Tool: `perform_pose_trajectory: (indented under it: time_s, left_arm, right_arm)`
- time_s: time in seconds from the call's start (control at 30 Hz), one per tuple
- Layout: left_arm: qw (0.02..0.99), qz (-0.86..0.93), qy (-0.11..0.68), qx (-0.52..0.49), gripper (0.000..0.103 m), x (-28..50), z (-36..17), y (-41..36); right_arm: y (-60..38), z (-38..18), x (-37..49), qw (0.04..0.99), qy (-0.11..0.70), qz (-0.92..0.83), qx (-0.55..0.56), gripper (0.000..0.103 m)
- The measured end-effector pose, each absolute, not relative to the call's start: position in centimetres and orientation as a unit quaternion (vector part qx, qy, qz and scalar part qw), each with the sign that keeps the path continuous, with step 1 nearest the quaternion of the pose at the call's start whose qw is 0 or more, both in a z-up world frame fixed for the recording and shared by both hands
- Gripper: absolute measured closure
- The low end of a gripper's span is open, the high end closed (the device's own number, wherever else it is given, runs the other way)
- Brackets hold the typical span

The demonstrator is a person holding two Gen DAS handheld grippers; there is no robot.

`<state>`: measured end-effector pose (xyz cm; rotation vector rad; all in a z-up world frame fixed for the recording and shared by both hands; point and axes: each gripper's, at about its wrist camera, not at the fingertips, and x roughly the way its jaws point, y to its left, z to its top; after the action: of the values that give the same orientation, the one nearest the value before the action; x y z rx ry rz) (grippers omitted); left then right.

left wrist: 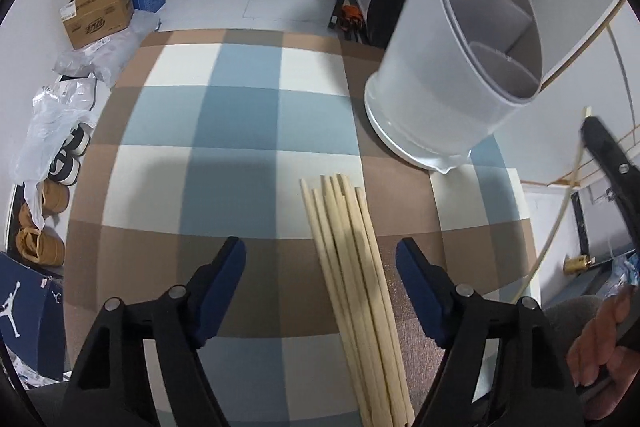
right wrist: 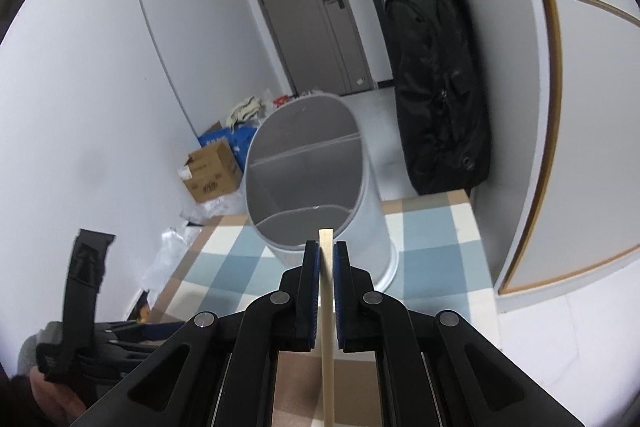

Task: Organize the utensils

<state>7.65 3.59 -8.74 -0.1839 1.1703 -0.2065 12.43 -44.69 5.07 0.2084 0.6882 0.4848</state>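
A bundle of several wooden chopsticks (left wrist: 352,267) lies on the checked tablecloth (left wrist: 240,155), between the fingers of my left gripper (left wrist: 320,259), which is open and low over the cloth. A white divided utensil holder (left wrist: 460,59) stands upright at the back right of the table; it also shows in the right wrist view (right wrist: 312,179). My right gripper (right wrist: 326,255) is shut on a single chopstick (right wrist: 326,307), held above the table just in front of the holder. In the left wrist view the right gripper (left wrist: 612,163) shows at the far right with that chopstick (left wrist: 560,211) hanging down.
The table's left edge drops to a floor with cardboard boxes (left wrist: 100,11), plastic bags (left wrist: 52,119) and shoes (left wrist: 40,227). A black bag (right wrist: 436,87) hangs by the wall behind the table. A white wall panel (right wrist: 520,147) stands right of the holder.
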Motion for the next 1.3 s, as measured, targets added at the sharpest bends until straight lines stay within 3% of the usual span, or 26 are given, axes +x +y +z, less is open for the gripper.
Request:
perform_pose_trajectory:
  time_s: [0.2,0.4,0.43,0.5,0.63,0.7,1.3]
  left_arm:
    - [0.815,-0.062,0.572,-0.066,0.059,8.2,-10.1,3.1]
    - [0.815,-0.051,0.574,-0.063,0.061,8.2,-9.8,2.7]
    - [0.816,-0.049,0.572,-0.066,0.065,8.2,-9.7,2.8]
    - [0.814,-0.044,0.576,-0.062,0.083,8.2,-9.8,2.6]
    - [0.812,-0.043,0.577,-0.074,0.088,8.2,-9.9,2.7]
    - [0.811,-0.052,0.575,-0.092,0.099,8.0,-9.6,3.1]
    - [0.794,-0.091,0.564,-0.210,0.099,10.0,-10.1,6.6]
  right_arm:
    - [-46.2,5.2,12.4,0.908,0.322,0.241,0.120,0.097]
    - [-47.3,5.2,12.4,0.905,0.319,0.240,0.146,0.097]
    - [-47.4,5.1,12.4,0.905,0.319,0.240,0.148,0.097]
    - [-47.7,5.2,12.4,0.904,0.318,0.239,0.154,0.097]
    - [-48.0,5.3,12.3,0.904,0.316,0.238,0.162,0.097]
    - [-48.0,5.3,12.2,0.904,0.315,0.239,0.163,0.097]
    - [-47.8,5.1,12.0,0.908,0.312,0.232,0.154,0.097]
